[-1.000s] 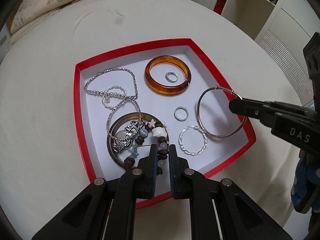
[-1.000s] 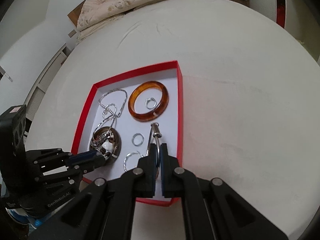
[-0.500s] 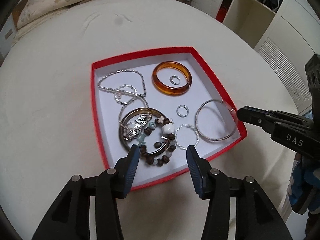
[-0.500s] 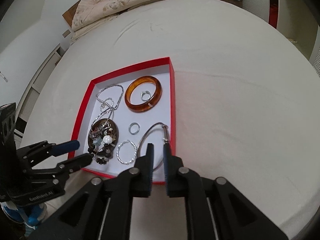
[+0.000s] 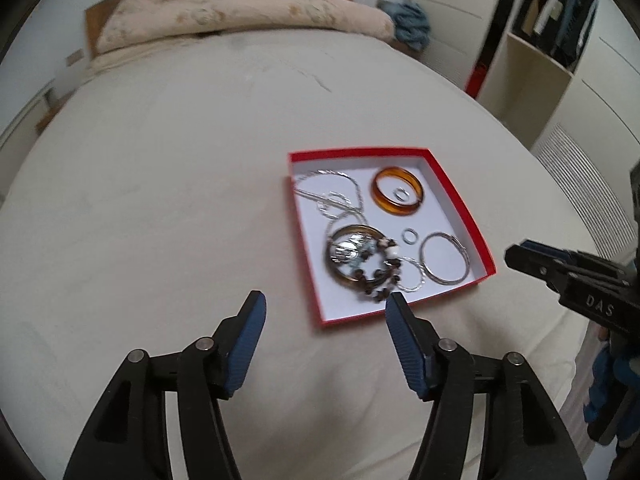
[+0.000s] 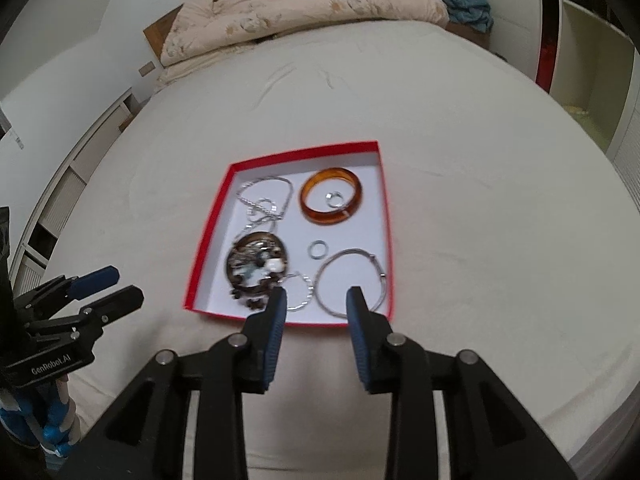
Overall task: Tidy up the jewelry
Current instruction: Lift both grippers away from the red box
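on left claw (image 6: 114,286): "genrobot.ai"; right claw (image 5: 516,254): "das".

Black left gripper (image 5: 322,304) with ribbed blue jaws.

Cream bed (image 5: 168,208) filling the room; folded quilt (image 5: 240,20) at 12 o'clock, open wardrobe (image 5: 552,40) at 2.

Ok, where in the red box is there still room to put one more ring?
Inside the red box, bare white floor lies along the far wall, and between the amber bangle and the big silver hoop, around the small ring. The left side is crowded with chains and the bead pile.
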Available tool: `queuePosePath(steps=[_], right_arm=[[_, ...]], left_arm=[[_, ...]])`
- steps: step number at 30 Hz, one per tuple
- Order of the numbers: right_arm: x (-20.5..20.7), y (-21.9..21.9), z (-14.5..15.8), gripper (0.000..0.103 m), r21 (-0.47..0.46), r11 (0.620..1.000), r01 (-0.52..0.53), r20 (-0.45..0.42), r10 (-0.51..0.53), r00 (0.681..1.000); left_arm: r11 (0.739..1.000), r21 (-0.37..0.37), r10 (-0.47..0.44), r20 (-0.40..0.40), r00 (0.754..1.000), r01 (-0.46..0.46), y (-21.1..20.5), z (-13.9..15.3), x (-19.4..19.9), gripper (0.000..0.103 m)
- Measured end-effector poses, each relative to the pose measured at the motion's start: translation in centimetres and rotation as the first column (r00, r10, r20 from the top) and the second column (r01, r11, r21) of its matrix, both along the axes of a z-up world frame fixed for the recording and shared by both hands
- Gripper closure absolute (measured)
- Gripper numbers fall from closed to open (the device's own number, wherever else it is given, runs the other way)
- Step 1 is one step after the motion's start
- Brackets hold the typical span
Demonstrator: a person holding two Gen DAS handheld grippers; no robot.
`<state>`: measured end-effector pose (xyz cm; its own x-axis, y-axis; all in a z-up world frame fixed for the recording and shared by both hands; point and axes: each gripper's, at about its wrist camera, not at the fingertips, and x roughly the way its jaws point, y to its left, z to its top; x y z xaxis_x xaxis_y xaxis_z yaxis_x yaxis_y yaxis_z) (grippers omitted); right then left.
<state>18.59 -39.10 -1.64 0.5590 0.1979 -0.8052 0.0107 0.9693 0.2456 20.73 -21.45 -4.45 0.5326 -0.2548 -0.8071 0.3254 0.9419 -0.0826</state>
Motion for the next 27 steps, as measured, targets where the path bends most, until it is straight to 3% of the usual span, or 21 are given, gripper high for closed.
queuePosePath(steps=[3,7,9,14,19,27], right_arm=[[-1.4,1.2,1.3,0.061,-0.019,1.000,0.008,0.027,-0.008,1.000],[-3.4,3.0,2.9,0.057,-0.043,0.999,0.007,0.067,-0.004,0.998],[-4.3,3.8,3.5,0.049,-0.057,0.998,0.011,0.087,-0.006,0.996],[-6.5,5.6,4.5,0.045,-0.088,0.996,0.033,0.132,-0.021,0.991],[-8.2,6.4,5.3,0.038,-0.107,0.993,0.055,0.168,-0.036,0.985],[-9.0,6.5,5.7,0.031,-0.129,0.990,0.060,0.183,-0.036,0.982]], left_arm=[[0.999,0.011,0.045,0.047,0.998,-0.045,1.2,1.1,-1.5,0.037],[0.995,0.027,0.097,0.103,0.990,-0.101,2.8,2.2,-3.6,0.031],[0.993,0.029,0.110,0.123,0.986,-0.114,3.4,2.6,-4.7,0.031],[0.988,0.028,0.147,0.166,0.975,-0.154,4.8,3.3,-6.8,0.030],[0.983,0.014,0.177,0.219,0.960,-0.184,5.9,4.2,-8.7,0.020],[0.979,0.012,0.194,0.256,0.947,-0.204,5.8,4.9,-9.4,0.015]])
